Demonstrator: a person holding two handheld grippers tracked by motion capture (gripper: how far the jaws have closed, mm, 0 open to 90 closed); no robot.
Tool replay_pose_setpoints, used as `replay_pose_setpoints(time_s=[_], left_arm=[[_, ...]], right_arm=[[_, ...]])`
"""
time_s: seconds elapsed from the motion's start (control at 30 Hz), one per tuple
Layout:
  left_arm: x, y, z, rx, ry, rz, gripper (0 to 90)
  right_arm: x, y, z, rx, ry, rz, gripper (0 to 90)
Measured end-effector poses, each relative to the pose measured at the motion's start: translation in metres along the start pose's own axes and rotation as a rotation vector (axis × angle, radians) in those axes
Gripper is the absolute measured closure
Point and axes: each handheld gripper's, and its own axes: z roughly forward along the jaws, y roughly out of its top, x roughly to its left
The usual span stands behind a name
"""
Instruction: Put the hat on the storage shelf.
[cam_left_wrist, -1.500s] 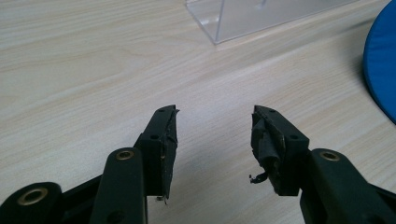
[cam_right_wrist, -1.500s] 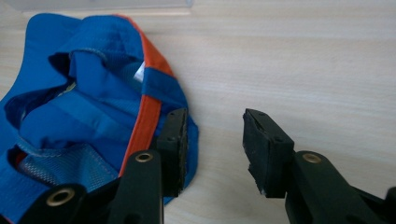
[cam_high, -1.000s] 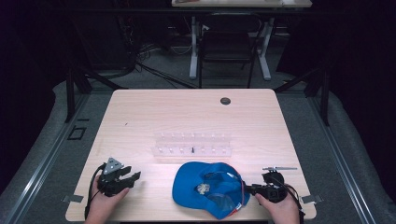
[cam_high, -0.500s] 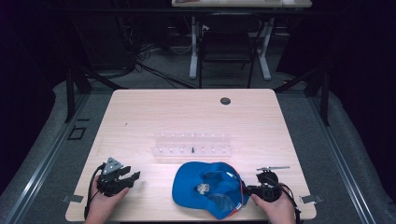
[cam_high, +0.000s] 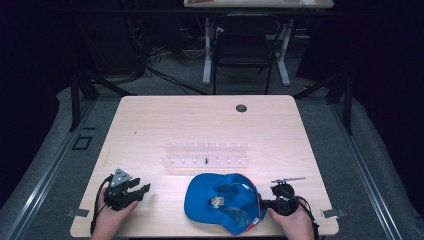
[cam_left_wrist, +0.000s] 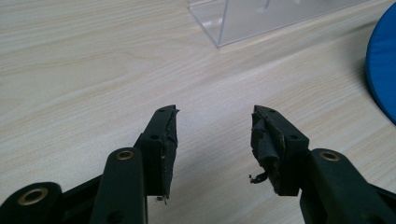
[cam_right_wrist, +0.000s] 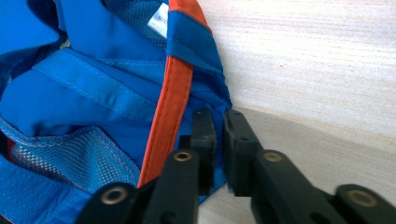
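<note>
From above, one blue cap (cam_high: 222, 202) is seen at the table's (cam_high: 210, 125) near edge, just in front of one clear plastic rack (cam_high: 206, 155); two grippers are counted, the left gripper (cam_high: 125, 190) well apart from the cap, the right gripper (cam_high: 280, 202) at its edge.

Along the left gripper (cam_left_wrist: 215, 140), the jaws are spread wide over bare wood, nothing held.

Along the right gripper (cam_right_wrist: 215, 140), the jaws are clamped on the cap's (cam_right_wrist: 93, 93) blue rim beside the orange trim (cam_right_wrist: 170, 98). Only thin fabric is pinched, so it could slip free if pulled.
</note>
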Motion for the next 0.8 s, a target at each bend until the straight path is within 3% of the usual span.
replay_pose_setpoints(time_s=[0.17,0.43,0.5,0.57,0.8], left_arm=[[-0.004,0.000,0.000,0.004,-0.010,0.020,51.0],[-0.003,-0.002,-0.002,-0.002,-0.011,0.017,51.2],[-0.004,-0.002,-0.002,-0.007,-0.013,0.012,51.3],[-0.005,-0.002,-0.002,-0.009,-0.012,0.014,51.3],[-0.008,-0.002,0.000,-0.001,-0.018,0.021,51.4]], right_arm=[[0.001,0.002,0.001,0.010,0.003,0.006,90.0],[-0.002,0.011,-0.004,0.048,0.016,0.023,90.0],[-0.001,0.014,-0.006,0.055,-0.003,0.013,90.0],[-0.001,0.020,-0.010,0.099,-0.038,-0.021,90.0],[0.003,0.031,-0.014,0.143,-0.069,-0.047,90.0]])
